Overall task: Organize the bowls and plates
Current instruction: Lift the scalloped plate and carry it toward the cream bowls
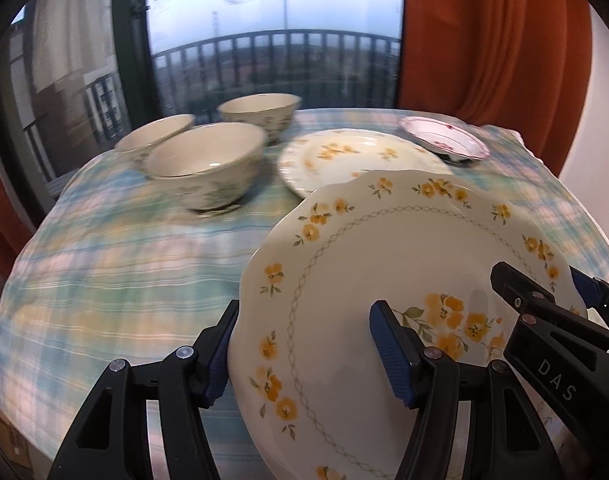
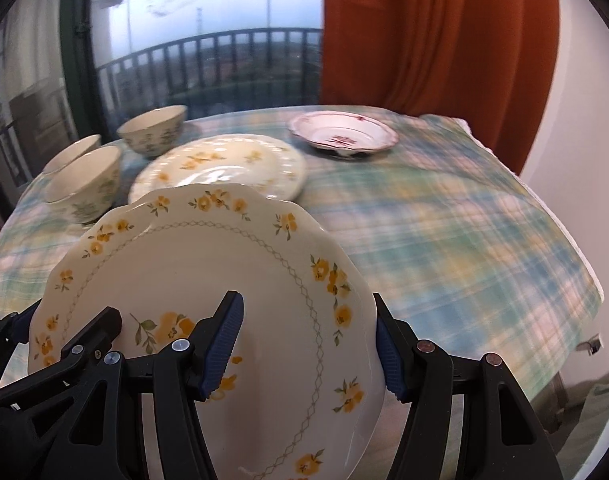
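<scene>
**Both grippers carrying 1 floral plate**

You are holding the yellow-flower plate above the near part of the table, tilted, with its far edge overlapping the second yellow plate in view. Left gripper is clamping the left rim, right gripper the right rim; each has 1 of its fingers on the face and 1 behind. Judging it glazed ceramic: stiff, slippery, chippable, moderately heavy. Rim grips look right. Both grippers are pointing forward, roughly level. 3 bowls are sitting far left, the pink dish far right.
</scene>
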